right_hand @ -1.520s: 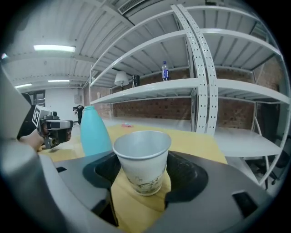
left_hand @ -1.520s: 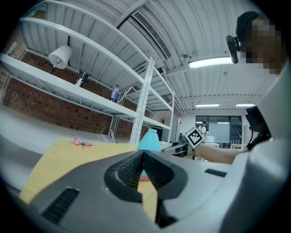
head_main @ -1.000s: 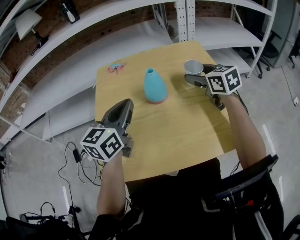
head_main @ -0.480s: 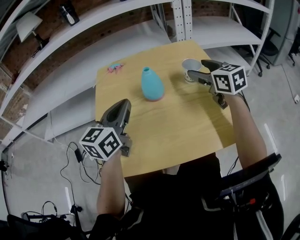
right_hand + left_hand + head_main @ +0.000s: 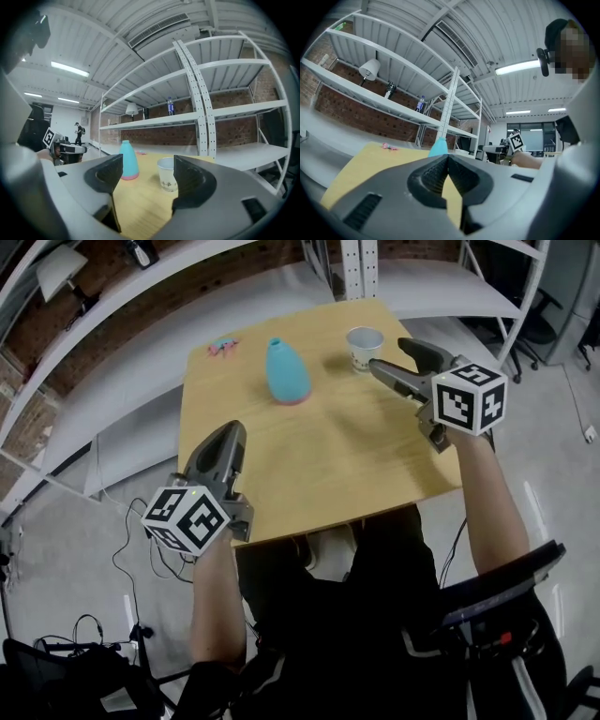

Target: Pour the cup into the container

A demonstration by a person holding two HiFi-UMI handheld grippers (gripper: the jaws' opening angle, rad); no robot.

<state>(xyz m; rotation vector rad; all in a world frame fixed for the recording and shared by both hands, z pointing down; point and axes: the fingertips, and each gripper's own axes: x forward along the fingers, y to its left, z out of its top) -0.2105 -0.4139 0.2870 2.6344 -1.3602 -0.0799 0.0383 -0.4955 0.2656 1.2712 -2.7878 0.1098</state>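
Since the paper cup (image 5: 365,346) stands upright at the table's (image 5: 356,456) far right, just ahead of the right gripper (image 5: 390,355), its jaws spread and empty, right looks nearer; the left gripper (image 5: 228,435), pressed together, sits well apart.

Centre frame, a pale wooden table top (image 5: 356,465) shows a matt, fine-grained finish. Upper centre, a white paper cup (image 5: 365,347) looks dull beside a turquoise bottle-shaped container (image 5: 286,371), smooth with a soft sheen, seemingly plastic. Lower left, the left gripper (image 5: 232,430) has a grey matt plastic shell and ribbed pads (image 5: 433,176). Upper left, white painted-metal shelving (image 5: 112,399) fronts a rough red brick wall (image 5: 234,126).
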